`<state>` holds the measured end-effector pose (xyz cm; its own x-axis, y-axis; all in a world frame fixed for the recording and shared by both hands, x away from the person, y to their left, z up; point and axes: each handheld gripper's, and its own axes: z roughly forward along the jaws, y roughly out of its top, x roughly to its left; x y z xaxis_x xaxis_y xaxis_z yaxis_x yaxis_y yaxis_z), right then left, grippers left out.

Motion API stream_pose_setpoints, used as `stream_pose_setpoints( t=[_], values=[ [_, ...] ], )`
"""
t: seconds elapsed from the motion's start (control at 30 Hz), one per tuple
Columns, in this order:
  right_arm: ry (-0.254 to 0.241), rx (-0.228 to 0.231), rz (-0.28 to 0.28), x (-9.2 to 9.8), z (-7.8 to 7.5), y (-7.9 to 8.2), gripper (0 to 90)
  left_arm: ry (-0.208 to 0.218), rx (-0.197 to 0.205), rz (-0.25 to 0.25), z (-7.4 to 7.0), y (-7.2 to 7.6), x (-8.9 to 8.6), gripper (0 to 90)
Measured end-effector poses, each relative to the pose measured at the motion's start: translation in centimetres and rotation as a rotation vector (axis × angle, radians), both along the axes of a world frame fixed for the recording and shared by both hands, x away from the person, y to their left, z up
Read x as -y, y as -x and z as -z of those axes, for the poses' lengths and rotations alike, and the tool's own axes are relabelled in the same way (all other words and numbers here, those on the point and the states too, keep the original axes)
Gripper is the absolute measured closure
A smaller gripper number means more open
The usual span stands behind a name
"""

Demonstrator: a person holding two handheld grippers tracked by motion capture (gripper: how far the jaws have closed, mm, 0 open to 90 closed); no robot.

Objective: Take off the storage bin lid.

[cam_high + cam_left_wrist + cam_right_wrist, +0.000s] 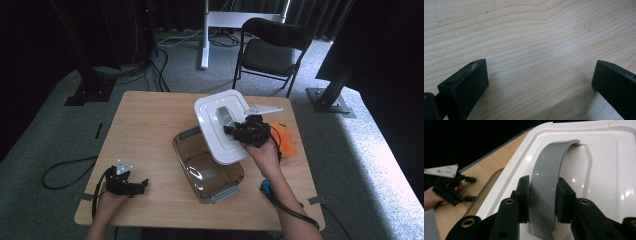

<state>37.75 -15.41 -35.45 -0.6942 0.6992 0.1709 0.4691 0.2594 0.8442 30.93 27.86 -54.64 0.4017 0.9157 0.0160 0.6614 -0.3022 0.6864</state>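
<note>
High view: at lower left of the frame, the left gripper (pixel 134 186) rests on the table (pixel 150 125), jaws spread wide with nothing between them. Right of centre, the right gripper (pixel 231 131) clamps the grey handle (pixel 547 185) of a white lid (pixel 220 131), tilted above the clear container (pixel 207 169).

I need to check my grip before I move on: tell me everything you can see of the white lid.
The white lid is a glossy, plastic-looking rounded rectangle with a raised rim and a recessed centre panel. A curved grey handle arches over that recess. The right gripper is shut on the handle, one pad on each side. The lid hangs tilted above the far end of the open brown container, partly covering it.
</note>
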Motion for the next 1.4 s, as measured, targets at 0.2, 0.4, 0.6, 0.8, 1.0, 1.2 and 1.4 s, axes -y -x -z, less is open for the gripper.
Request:
stream_pose_setpoints(
  t=[0.2,0.4,0.6,0.8,1.0,1.2,1.4],
  values=[
    [-0.015,-0.005,0.06,1.4,0.2,-2.0,68.8,-0.002,-0.001,0.001,0.0,0.0,0.0,1.1],
    [-0.014,-0.007,0.101,2.3,0.3,-4.1,68.9,0.001,-0.001,0.0,0.0,0.0,0.0,1.1],
    [-0.007,-0.006,0.134,2.8,1.0,-6.1,68.9,0.001,-0.002,0.0,0.0,0.0,0.0,1.1],
    [-0.012,-0.026,0.171,3.1,2.2,-8.2,68.9,0.001,-0.003,0.0,0.0,0.0,0.0,1.2],
    [0.013,-0.059,0.203,3.1,3.9,-10.2,68.9,0.001,-0.003,0.003,0.0,0.0,0.0,1.2],
    [0.031,-0.091,0.23,2.9,5.5,-11.9,68.9,0.002,-0.003,0.004,0.0,0.0,0.0,1.1],
    [0.035,-0.119,0.24,2.4,7.1,-13.2,68.9,0.002,-0.002,0.006,0.0,0.0,0.0,1.1]
  ],
)
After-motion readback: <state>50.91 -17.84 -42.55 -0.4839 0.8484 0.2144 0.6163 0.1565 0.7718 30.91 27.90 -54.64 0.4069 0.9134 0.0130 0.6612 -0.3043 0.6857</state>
